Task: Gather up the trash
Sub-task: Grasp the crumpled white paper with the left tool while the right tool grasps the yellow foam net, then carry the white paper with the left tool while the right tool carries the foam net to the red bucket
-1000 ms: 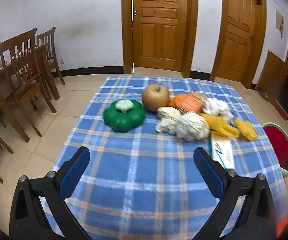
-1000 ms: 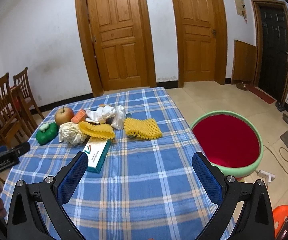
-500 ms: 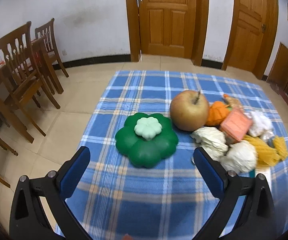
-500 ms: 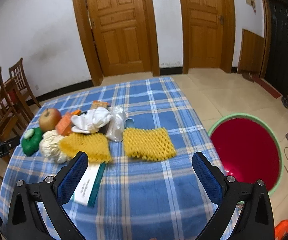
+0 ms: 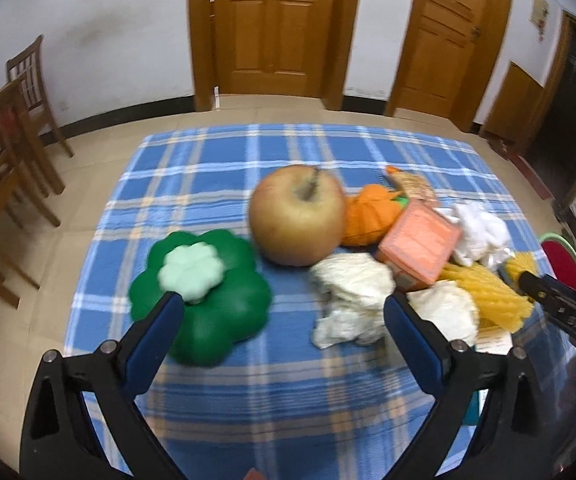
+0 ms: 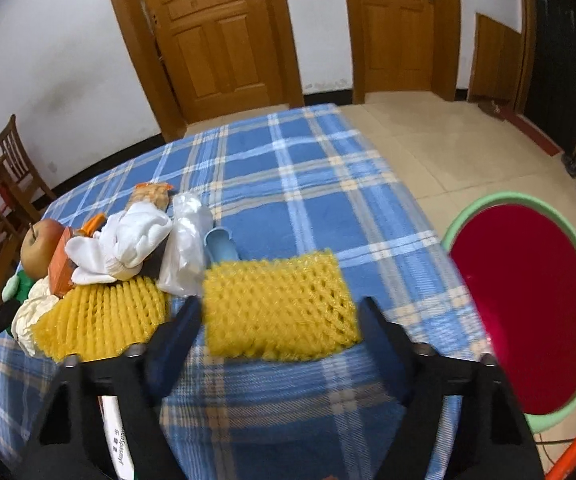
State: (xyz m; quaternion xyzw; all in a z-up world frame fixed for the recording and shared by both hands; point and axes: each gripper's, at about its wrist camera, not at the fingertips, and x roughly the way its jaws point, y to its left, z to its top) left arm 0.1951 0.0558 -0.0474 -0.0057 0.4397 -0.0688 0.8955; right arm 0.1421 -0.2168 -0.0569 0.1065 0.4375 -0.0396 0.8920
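Lying flat on the desk (image 6: 312,168), the yellow foam net (image 6: 277,308), between the wide-spread right tongs (image 6: 279,312). Likely handling light, soft, springy; pinching across the middle looking best. Left tongs (image 5: 283,308) gaping wide too, facing crumpled paper (image 5: 352,296).

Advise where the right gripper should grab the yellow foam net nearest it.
Take the foam net across its short span at the near long edge, coming straight down. It lies flat and alone on the tablecloth, already between the open right gripper's fingers; the soft mesh should pinch easily.
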